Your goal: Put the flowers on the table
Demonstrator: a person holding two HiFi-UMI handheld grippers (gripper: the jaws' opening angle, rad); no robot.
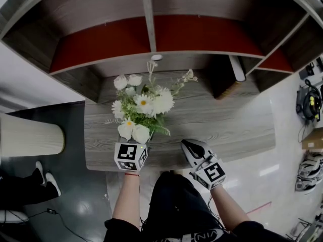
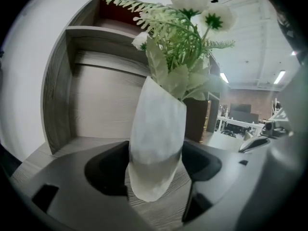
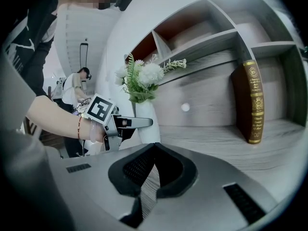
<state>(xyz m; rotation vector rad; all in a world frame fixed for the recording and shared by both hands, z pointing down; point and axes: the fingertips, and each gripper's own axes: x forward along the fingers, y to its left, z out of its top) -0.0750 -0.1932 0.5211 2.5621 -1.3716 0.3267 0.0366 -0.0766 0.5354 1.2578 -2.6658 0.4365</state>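
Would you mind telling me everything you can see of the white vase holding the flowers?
The white matte vase is tall, tapering to a narrow base, with a slightly uneven surface. It stands roughly upright above the grey wood-grain table, near its front edge; whether its base touches is unclear. The left tongs are shut on its lower body. White flowers with green leaves rise from its mouth.

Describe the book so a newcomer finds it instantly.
Start at the grey wooden shelf unit. On the tabletop at its right stands the book: upright, dark brown, gold lettering on its spine, unlike the white flowers to its left.
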